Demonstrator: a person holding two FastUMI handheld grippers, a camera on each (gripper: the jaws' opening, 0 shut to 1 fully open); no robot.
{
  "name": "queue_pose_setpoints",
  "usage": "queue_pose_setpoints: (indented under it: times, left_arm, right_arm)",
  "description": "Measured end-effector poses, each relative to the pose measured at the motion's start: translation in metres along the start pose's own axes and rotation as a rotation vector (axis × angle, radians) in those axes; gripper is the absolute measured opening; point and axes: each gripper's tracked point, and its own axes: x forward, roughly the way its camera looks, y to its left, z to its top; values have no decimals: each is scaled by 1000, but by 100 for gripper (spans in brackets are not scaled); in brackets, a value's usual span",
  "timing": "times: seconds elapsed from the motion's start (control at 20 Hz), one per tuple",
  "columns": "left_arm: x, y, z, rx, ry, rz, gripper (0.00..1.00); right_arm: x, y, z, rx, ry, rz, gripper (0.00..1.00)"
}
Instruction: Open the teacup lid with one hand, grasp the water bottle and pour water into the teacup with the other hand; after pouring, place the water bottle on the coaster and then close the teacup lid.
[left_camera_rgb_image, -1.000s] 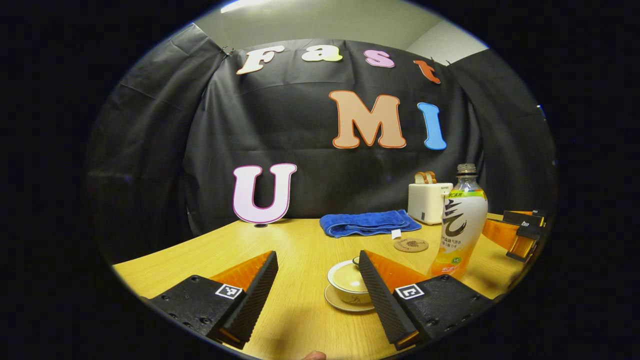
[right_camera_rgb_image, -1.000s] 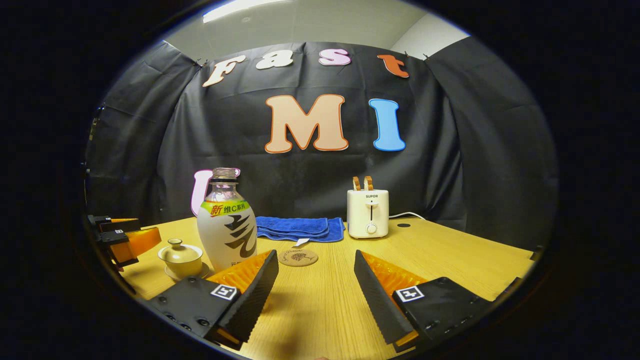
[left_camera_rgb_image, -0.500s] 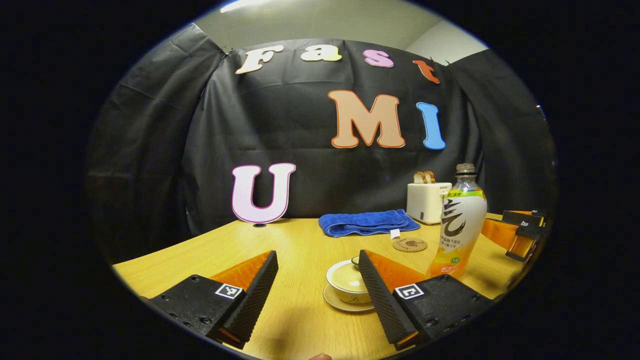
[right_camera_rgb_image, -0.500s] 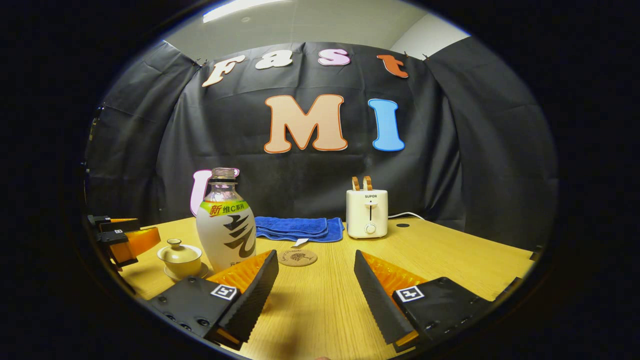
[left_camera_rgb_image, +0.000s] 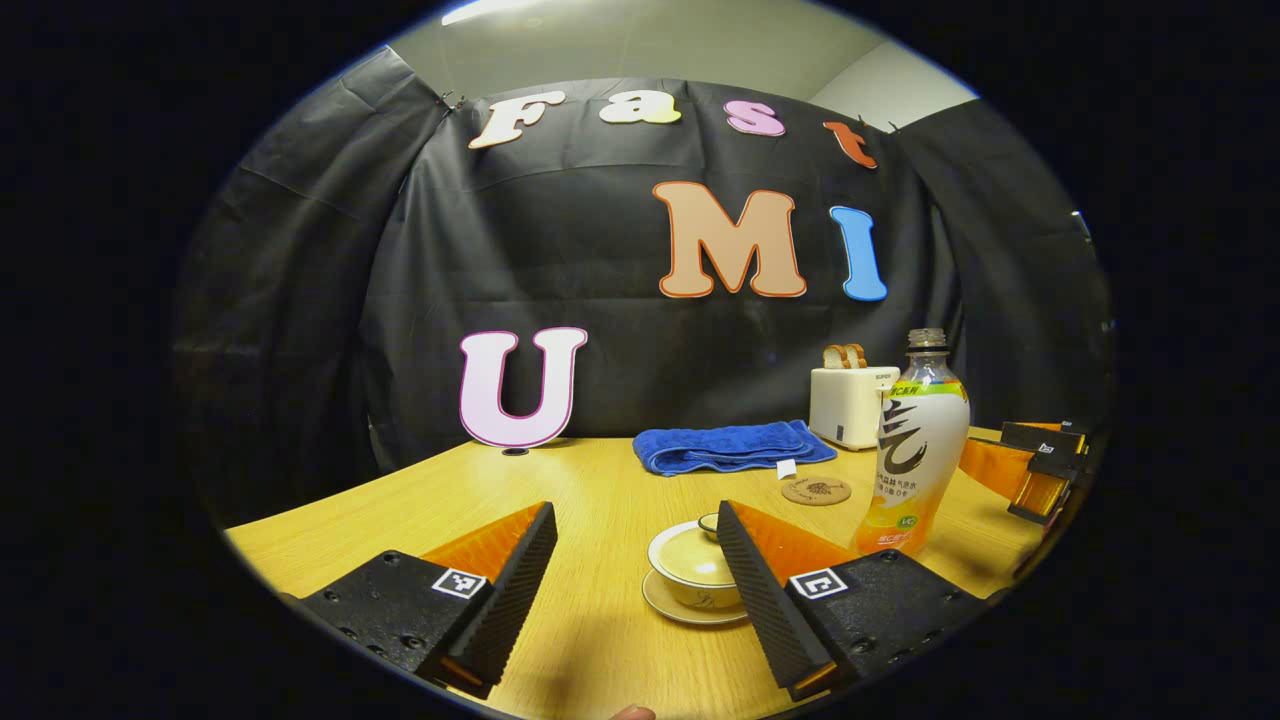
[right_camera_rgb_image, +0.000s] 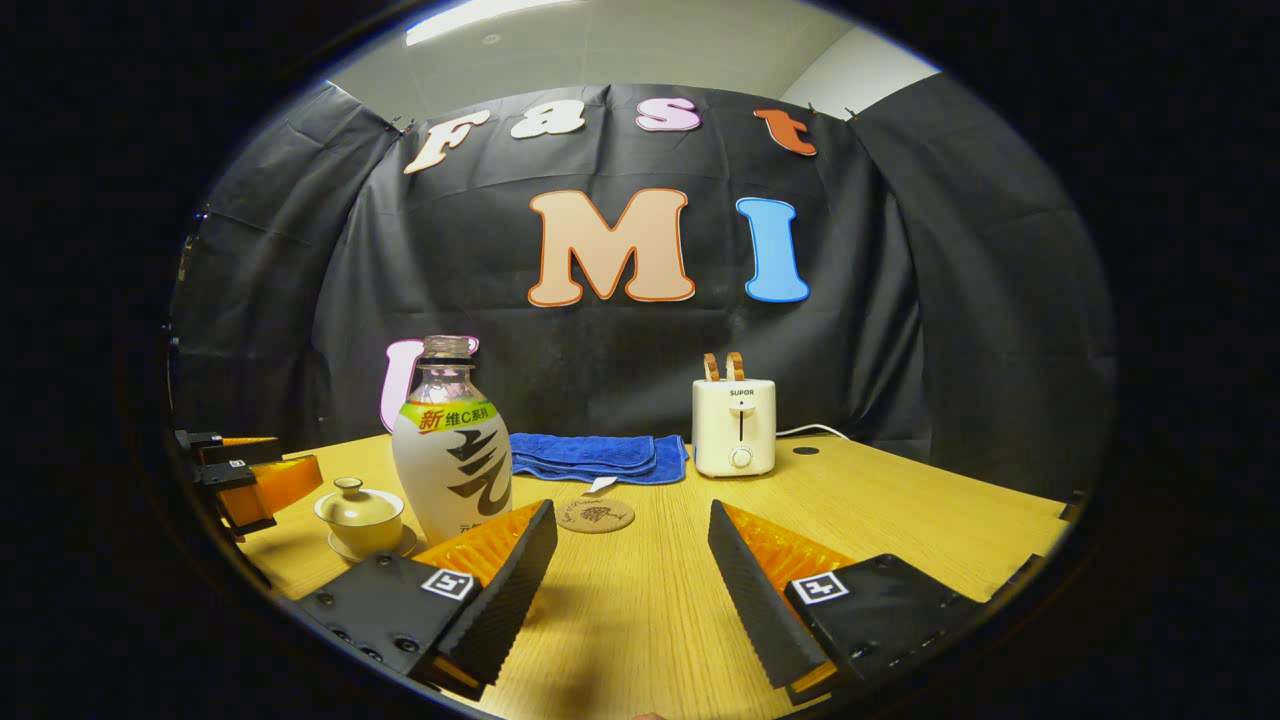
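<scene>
We hold the left hand-held gripper (left_camera_rgb_image: 634, 560) wide open above the desk (left_camera_rgb_image: 590, 480), the lidded teacup (left_camera_rgb_image: 693, 570) just ahead by its right finger. The right hand-held gripper (right_camera_rgb_image: 632, 555), equally wide, sits beside the water bottle (right_camera_rgb_image: 450, 450). We judge lid removal comes first: centre over the knob, then close.

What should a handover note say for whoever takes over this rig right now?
Left claw: open, empty, low over the table, beside the lidded teacup.
Right claw: open, empty, with the water bottle just beyond its left finger.
Teacup sits on its saucer, lid on. The bottle stands upright and uncapped between the teacup and the round coaster, which is bare, in front of the blue towel.
Done: nothing yet.
Left: lift the lid, grasp the bottle, pour, set the bottle on the coaster, close the lid.
</scene>
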Motion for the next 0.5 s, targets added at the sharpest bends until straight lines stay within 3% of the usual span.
queue_pose_setpoints:
  times: [0.05,0.5]
  left_arm:
    - [0,-1,0,0,1,-5,93]
    - [5,-26,-5,12,32,-90,94]
  right_arm:
    - [0,0,0,0,0,0,98]
    - [1,0,0,1,-1,0,98]
